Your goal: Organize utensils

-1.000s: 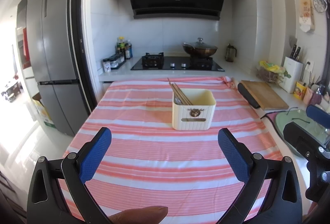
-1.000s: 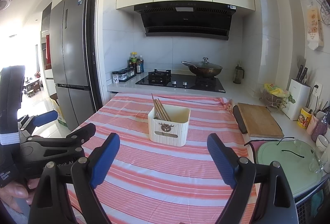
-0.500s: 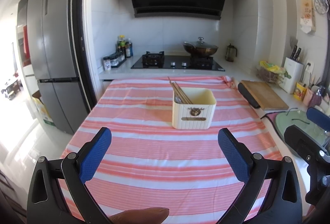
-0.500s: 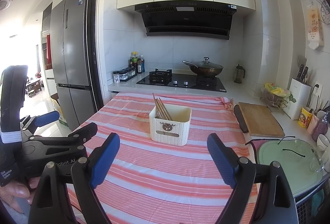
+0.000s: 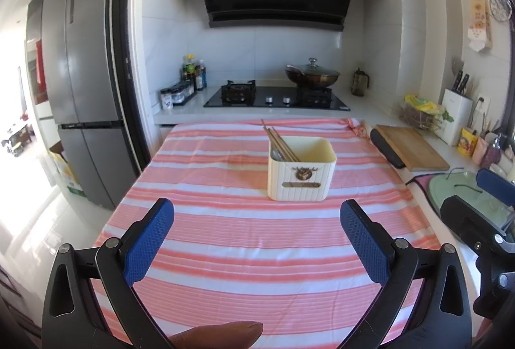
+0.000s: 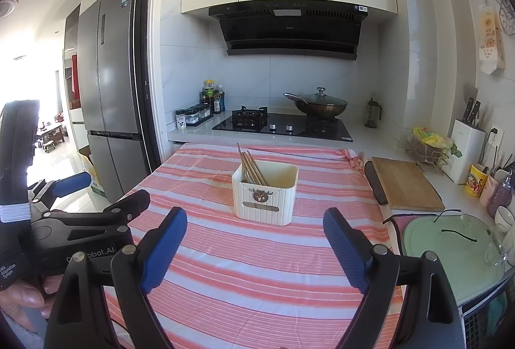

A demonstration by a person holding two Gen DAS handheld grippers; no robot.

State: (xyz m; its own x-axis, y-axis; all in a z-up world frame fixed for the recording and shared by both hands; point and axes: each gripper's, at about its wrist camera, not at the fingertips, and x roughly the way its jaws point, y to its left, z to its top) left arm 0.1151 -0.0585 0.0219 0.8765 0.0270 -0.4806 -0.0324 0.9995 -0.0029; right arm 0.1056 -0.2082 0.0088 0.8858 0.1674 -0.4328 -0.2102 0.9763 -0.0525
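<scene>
A cream ribbed utensil holder [image 5: 301,172] [image 6: 264,191] stands upright near the middle of the table with the pink-and-white striped cloth [image 5: 257,252] [image 6: 257,268]. Several brown chopsticks [image 5: 280,143] [image 6: 252,167] lean in its left part, and something metal shows beside them. My left gripper [image 5: 257,214] hovers open over the near half of the cloth, nothing between its blue pads. My right gripper [image 6: 255,220] is open too, short of the holder and empty. Each gripper shows at the edge of the other's view.
Right of the table lie a wooden cutting board [image 6: 407,185] and a green glass lid [image 6: 450,247]. Behind are a gas hob [image 5: 276,96] with a lidded wok [image 5: 311,75], condiment jars [image 6: 206,106], a knife block [image 6: 465,143]. A grey fridge [image 5: 87,85] stands left.
</scene>
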